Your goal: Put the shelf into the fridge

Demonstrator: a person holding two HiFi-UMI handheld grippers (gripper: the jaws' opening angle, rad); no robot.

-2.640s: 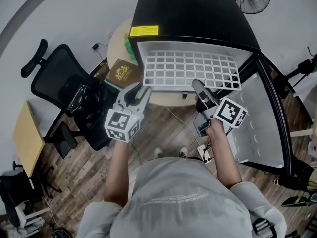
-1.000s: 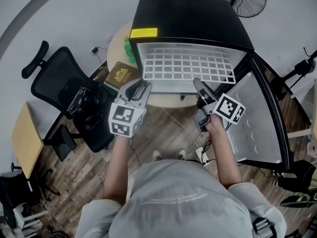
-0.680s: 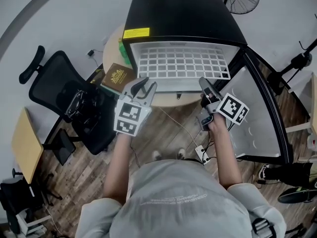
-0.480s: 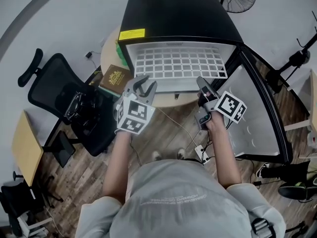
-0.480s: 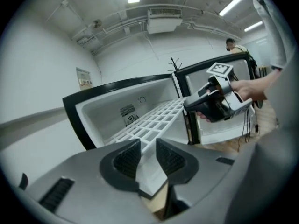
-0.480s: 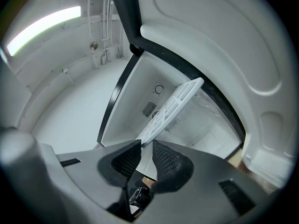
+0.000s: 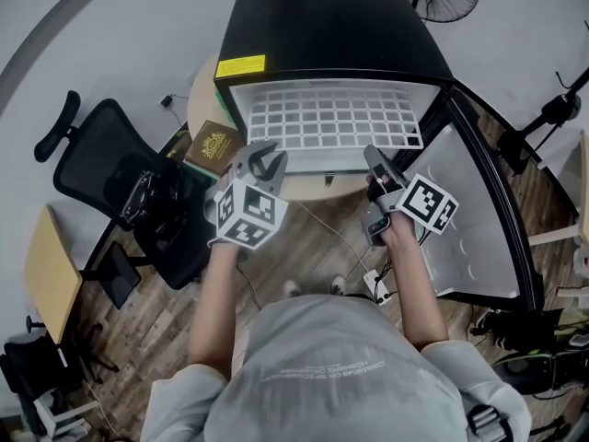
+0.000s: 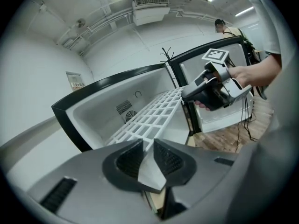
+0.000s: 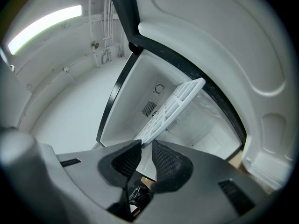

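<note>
Head view, from the left: an office chair [image 7: 110,164] stands well left of the fridge [image 7: 331,35]. The left gripper [image 7: 265,157], its jaws just drawn closer, pinches the front lip of the shelf [image 7: 331,122] at the fridge's left front corner. The white grid shelf lies in the fridge's open cabinet, with its front edge toward the person. The right gripper [image 7: 375,157], its jaws likewise just closing, clamps that same front lip on the fridge's right side. The fridge door [image 7: 479,219] hangs open at the fridge's right.
</note>
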